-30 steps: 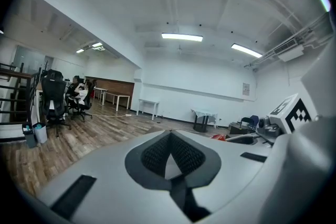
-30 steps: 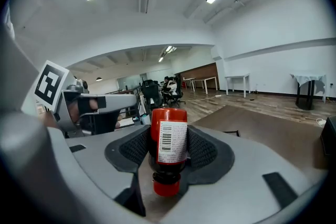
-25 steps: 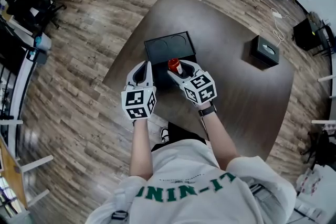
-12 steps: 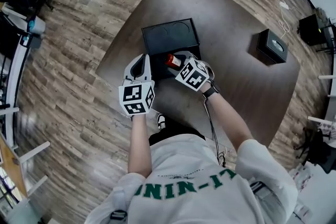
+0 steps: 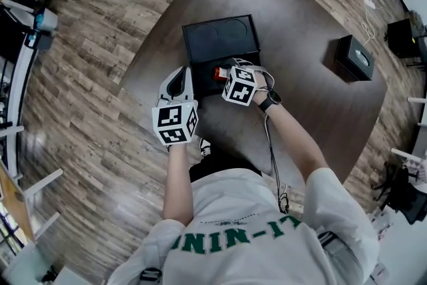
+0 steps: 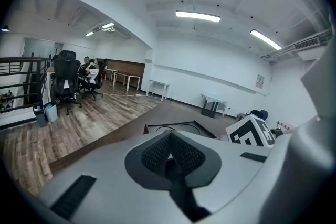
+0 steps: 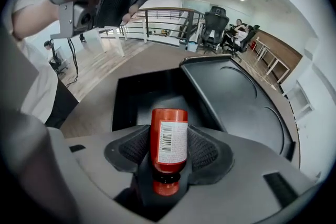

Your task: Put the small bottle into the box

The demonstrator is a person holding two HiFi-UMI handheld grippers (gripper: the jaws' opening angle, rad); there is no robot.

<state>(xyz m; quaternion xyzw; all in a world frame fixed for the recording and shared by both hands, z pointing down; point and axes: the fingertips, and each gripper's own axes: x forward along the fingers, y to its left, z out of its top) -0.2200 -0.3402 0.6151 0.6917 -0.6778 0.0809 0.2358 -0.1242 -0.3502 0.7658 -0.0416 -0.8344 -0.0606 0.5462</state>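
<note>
In head view the right hand-held gripper (image 5: pixel 227 75) hides most of the small bottle (image 5: pixel 218 73).

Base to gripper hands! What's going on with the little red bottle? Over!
Right gripper shut on small bottle, cap toward the gripper. Left gripper shut, empty. Bottle at the near edge of the open box; nothing seen blocking.

I'm seeing the small red bottle (image 7: pixel 169 136), white barcode label facing up, being held by its sides between the right gripper's (image 7: pixel 169 157) jaws. It's lying along them, cap end toward the camera, base pointing at the black box (image 7: pixel 126 97). The box is lying open, its lid (image 7: pixel 236 102) spread flat beside the compartment.
</note>
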